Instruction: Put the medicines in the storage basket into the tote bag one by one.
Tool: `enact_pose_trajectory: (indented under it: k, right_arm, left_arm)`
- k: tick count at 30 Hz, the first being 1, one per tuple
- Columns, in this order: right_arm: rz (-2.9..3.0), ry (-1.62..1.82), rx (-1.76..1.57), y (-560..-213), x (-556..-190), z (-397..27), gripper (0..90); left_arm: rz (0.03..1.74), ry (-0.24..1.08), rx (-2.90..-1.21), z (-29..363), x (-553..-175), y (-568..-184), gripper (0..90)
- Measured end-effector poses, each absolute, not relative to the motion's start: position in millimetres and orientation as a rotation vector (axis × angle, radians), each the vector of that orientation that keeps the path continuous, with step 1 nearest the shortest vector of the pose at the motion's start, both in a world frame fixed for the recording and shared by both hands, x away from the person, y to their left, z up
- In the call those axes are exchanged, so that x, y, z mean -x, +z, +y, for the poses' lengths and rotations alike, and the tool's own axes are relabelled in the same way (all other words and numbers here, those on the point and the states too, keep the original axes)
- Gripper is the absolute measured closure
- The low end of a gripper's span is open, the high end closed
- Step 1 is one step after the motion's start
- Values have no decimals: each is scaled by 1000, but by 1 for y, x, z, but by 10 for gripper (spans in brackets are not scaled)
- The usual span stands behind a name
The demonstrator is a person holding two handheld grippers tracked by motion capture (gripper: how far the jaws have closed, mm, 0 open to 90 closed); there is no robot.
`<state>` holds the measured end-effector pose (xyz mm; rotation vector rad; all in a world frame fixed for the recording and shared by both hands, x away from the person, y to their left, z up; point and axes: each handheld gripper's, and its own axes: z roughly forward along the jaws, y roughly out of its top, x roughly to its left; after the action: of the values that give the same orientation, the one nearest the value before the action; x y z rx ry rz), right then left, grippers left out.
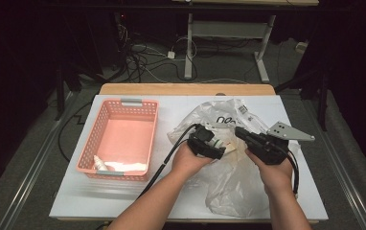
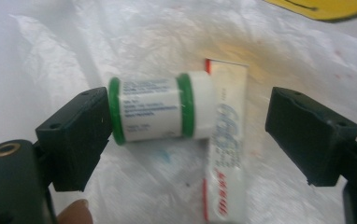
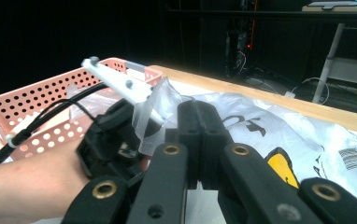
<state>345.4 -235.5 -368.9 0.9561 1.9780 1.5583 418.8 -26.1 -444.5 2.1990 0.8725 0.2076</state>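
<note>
Inside the bag (image 2: 74, 42), my left gripper (image 2: 186, 121) is spread wide around a small bottle (image 2: 160, 109); my right gripper (image 3: 200, 126) pinches the bag's edge.

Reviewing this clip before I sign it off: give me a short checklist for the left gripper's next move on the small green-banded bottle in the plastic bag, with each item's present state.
1. Left gripper open: ok, jaws stand wide apart.
2. Small bottle between the jaws: ok, it lies on its side, its base against the left jaw, a gap at the cap end.
3. Nothing else in the bite: not ok, the flat tube lies right under the bottle.
4. Right gripper holding the plastic bag: ok, shut on a fold of film.
5. Pink basket has room: ok, a few items at its near end.
</note>
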Motion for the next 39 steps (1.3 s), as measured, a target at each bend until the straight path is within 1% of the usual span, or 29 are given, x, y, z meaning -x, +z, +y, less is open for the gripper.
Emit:
enact_pose_trajectory:
  k: [6,17,27,39]
  right_arm:
    - [1974,1561,-960,-369,-345,-236,900]
    - [1971,1561,-958,-367,-344,-237,900]
    - [1967,1562,-959,-366,-343,-238,900]
    - [1967,1557,-959,-366,-343,-238,900]
  left_arm:
    - [877,183,-2196,-21,-406,-442,0]
    - [842,130,-2156,-3,-384,-431,0]
    - [790,131,-2151,15,-354,-426,0]
    - [773,117,-2138,43,-326,-427,0]
